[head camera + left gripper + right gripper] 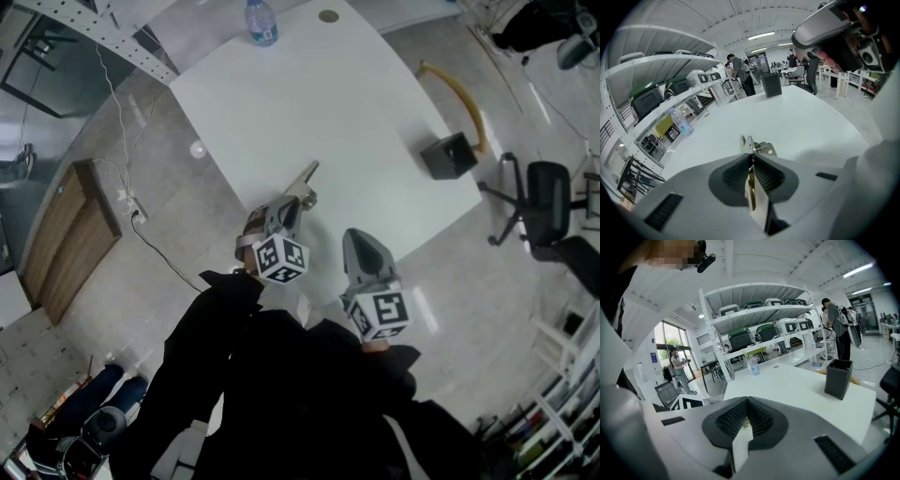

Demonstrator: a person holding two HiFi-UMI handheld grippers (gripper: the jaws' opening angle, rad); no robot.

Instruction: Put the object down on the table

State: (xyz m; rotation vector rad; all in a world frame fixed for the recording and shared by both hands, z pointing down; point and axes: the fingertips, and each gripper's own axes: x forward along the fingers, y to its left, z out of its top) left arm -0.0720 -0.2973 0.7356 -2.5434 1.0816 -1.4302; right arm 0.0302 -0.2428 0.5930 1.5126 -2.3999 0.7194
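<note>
A thin silvery metal piece (304,182) with holes sticks out forward from my left gripper (287,210), over the near edge of the white table (356,122). In the left gripper view the ribbed pads are pressed on the metal piece (757,146), whose far end shows above the left gripper (751,158); it hangs above the tabletop. My right gripper (360,246) is off the table's near edge, to the right of the left one. In the right gripper view, the right gripper (746,403) has its pads together and nothing between them.
On the table's right side stands a black square box (448,156), and a water bottle (262,22) at the far edge. A black office chair (548,202) is right of the table. On the floor at left lies a wooden board (70,234) beside cables.
</note>
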